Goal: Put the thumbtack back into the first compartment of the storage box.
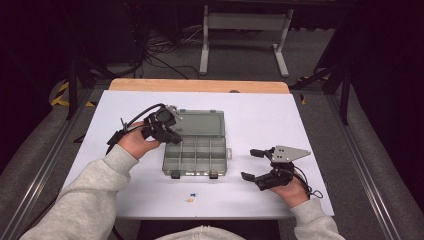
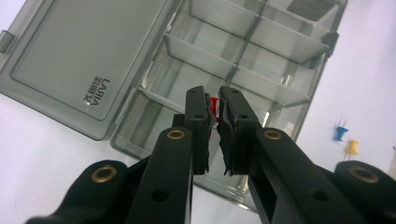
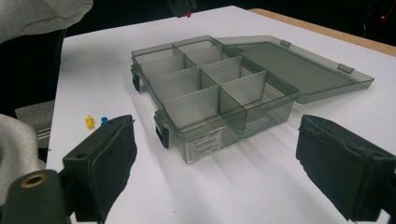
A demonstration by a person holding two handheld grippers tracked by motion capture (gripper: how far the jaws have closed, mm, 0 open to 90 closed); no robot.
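While the grey compartment box (image 1: pixel 195 152) lay open at the centre of the high view on the white table (image 1: pixel 260 115), its lid (image 1: pixel 200 121) was folded flat toward the upper part of the frame. The left gripper (image 1: pixel 172 134) was held over the box's upper left corner, and in the left gripper view its jaws were seen nearly pressed together, pinching a small red pushpin (image 2: pixel 214 106) above a compartment near the lid hinge. The right gripper (image 1: pixel 251 164) was seen at the lower right of the high view, well apart from the box, with its jaws spread wide and nothing between them. A blue pushpin (image 1: pixel 192 194) and a yellow pushpin (image 1: pixel 190 200) were seen just beside each other on the table, below the box's front edge at the lower centre of the frame. 2 black latches (image 1: pixel 175 174) were seen on that front edge.
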